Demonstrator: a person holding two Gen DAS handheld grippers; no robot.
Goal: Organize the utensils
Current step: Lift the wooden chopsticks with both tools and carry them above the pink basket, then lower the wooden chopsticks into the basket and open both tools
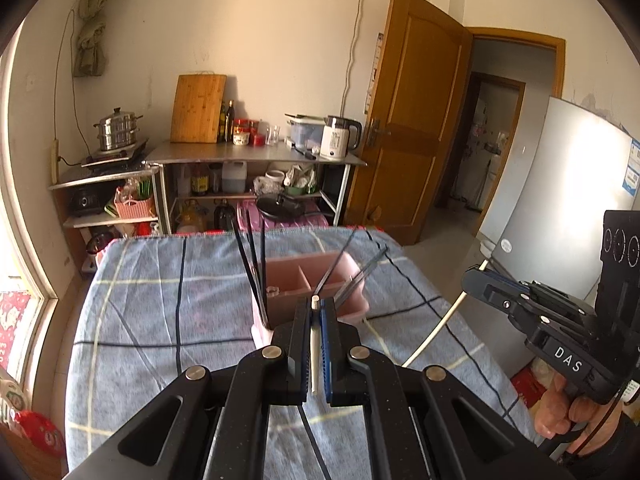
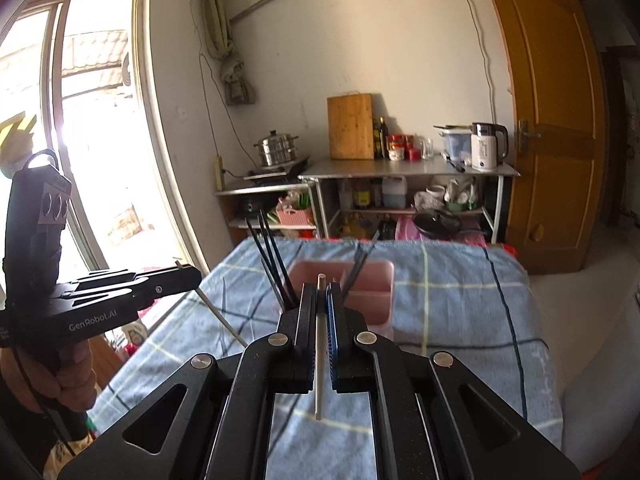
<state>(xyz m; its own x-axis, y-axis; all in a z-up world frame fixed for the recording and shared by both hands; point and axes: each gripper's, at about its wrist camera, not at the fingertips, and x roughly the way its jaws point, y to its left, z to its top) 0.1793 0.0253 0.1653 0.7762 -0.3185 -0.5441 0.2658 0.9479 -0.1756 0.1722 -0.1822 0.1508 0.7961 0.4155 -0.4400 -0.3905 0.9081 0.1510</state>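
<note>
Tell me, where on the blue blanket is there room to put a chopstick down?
The checked blanket is bare left of the pink utensil box, out to the window-side edge, and bare on the door side too. It is crowded at the box, where black chopsticks stick up and each tool holds a white chopstick.

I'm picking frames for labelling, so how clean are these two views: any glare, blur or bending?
Right wrist view: the window is blown out white; the door bows from the fisheye. Left wrist view: even warm light, the black chopsticks right of the pink holder look smeared, the corners go dark.
</note>
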